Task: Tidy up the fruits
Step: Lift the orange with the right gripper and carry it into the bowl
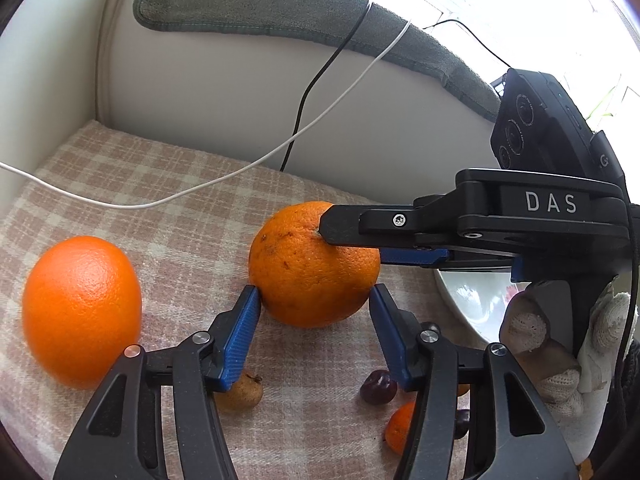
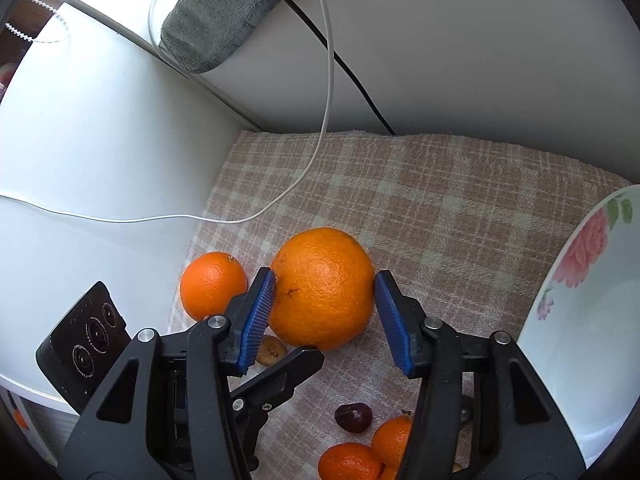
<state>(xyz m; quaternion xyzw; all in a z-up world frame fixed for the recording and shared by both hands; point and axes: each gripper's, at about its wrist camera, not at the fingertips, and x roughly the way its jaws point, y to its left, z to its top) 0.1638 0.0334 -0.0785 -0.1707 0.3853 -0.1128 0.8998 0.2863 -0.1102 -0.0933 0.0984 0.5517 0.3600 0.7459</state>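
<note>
A large orange (image 1: 312, 268) (image 2: 324, 288) sits on the checked cloth (image 1: 160, 184) (image 2: 440, 200). My left gripper (image 1: 316, 300) is open, its blue pads on either side of the orange's near side. My right gripper (image 2: 325, 285) closes around the same orange, both blue pads touching its sides; in the left wrist view it (image 1: 400, 236) comes in from the right. A second orange (image 1: 82, 310) (image 2: 212, 284) lies to the left. A dark cherry (image 1: 378, 387) (image 2: 353, 417), small mandarins (image 2: 348, 462) (image 1: 400, 426) and a brown fruit (image 1: 242, 392) (image 2: 271, 349) lie nearer.
A white plate with a pink flower print (image 2: 580, 320) (image 1: 476, 304) stands on the right. A white cable (image 1: 240, 168) and a black cable (image 1: 308, 92) hang over the white wall behind. A grey towel (image 1: 280, 4) lies on the ledge.
</note>
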